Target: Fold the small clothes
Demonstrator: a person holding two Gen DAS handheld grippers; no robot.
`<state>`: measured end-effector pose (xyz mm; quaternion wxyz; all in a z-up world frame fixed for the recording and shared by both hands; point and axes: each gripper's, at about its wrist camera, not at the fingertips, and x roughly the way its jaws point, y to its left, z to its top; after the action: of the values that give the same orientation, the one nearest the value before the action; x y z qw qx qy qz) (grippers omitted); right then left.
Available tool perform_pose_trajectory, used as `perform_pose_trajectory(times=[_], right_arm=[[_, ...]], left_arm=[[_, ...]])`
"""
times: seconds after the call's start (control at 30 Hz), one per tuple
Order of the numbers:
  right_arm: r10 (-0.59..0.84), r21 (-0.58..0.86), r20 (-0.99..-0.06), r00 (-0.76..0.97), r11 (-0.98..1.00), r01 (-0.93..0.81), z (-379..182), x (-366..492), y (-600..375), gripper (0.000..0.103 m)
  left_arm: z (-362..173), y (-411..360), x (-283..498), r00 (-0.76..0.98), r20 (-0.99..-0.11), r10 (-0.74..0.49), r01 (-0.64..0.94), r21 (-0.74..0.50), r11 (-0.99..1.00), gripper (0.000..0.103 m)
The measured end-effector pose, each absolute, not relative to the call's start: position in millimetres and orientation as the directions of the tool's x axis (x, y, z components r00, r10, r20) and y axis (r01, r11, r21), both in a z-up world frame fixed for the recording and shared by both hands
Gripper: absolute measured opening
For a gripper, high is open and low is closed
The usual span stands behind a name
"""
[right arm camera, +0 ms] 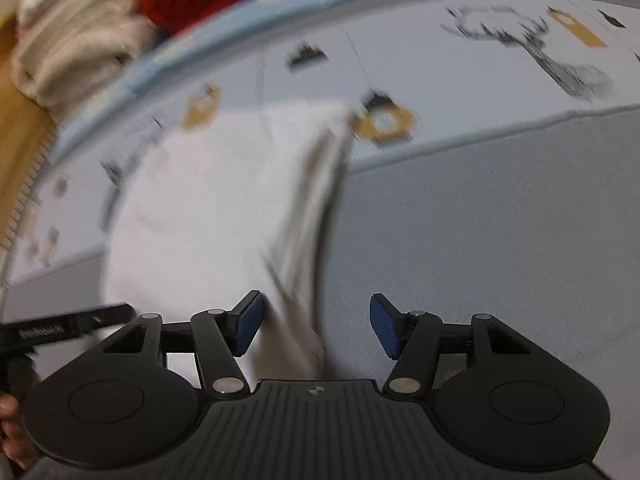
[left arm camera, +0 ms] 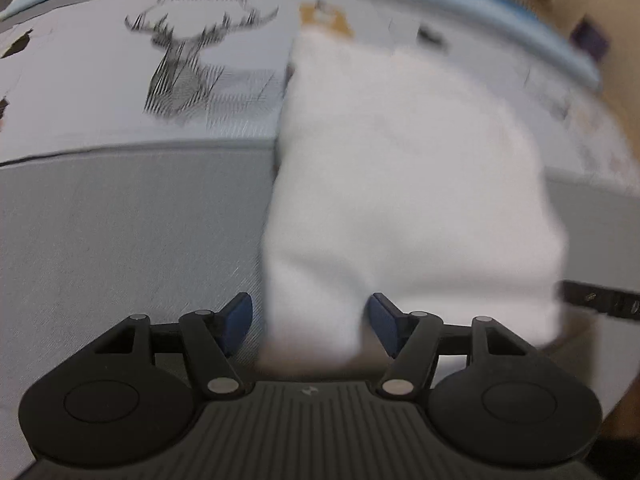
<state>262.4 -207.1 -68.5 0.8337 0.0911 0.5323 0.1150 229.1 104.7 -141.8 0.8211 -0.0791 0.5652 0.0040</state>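
A folded white garment (left arm camera: 408, 200) lies on the grey mat, reaching onto the patterned play mat. In the left wrist view its near left corner sits between the open blue pads of my left gripper (left arm camera: 310, 320), which do not clamp it. In the right wrist view the same garment (right arm camera: 208, 208) lies left of centre, its layered folded edge running down between the open jaws of my right gripper (right arm camera: 316, 322). Both views are motion-blurred. The other gripper shows as a black bar at the right edge of the left wrist view (left arm camera: 600, 300) and the left edge of the right wrist view (right arm camera: 68, 326).
A grey mat (right arm camera: 500, 240) covers the near floor. Beyond it lies a white play mat with a deer print (left arm camera: 188, 68) and a light blue border (left arm camera: 480, 12). A pile of beige and red clothes (right arm camera: 100, 20) sits at the far left on wooden floor.
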Motion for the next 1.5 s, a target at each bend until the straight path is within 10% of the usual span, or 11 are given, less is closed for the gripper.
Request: perform_pose_trajectory(times=[0.17, 0.43, 0.8, 0.93, 1.5], right_arm=[[-0.009, -0.002, -0.941, 0.340, 1.000, 0.021, -84, 255, -230, 0.055], [0.146, 0.162, -0.630, 0.763, 0.985, -0.055, 16, 204, -252, 0.063], [0.249, 0.138, -0.417, 0.874, 0.968, -0.210, 77, 79, -246, 0.085], [0.255, 0.129, -0.471, 0.844, 0.967, -0.220, 58, 61, -233, 0.084], [0.206, 0.027, -0.550, 0.809, 0.973, -0.230, 40, 63, -205, 0.084]], left_arm=[[-114, 102, 203, 0.470, -0.882, 0.028, -0.098, -0.021, 0.995, 0.074], [-17, 72, 131, 0.717, -0.688, 0.116, -0.091, 0.072, 0.993, 0.102], [25, 29, -4, 0.853, -0.514, 0.089, -0.107, -0.006, 0.994, 0.103], [-9, 14, -4, 0.763, -0.642, 0.076, -0.068, 0.037, 0.997, 0.102], [-19, 27, 28, 0.729, -0.679, 0.085, -0.141, -0.028, 0.990, 0.103]])
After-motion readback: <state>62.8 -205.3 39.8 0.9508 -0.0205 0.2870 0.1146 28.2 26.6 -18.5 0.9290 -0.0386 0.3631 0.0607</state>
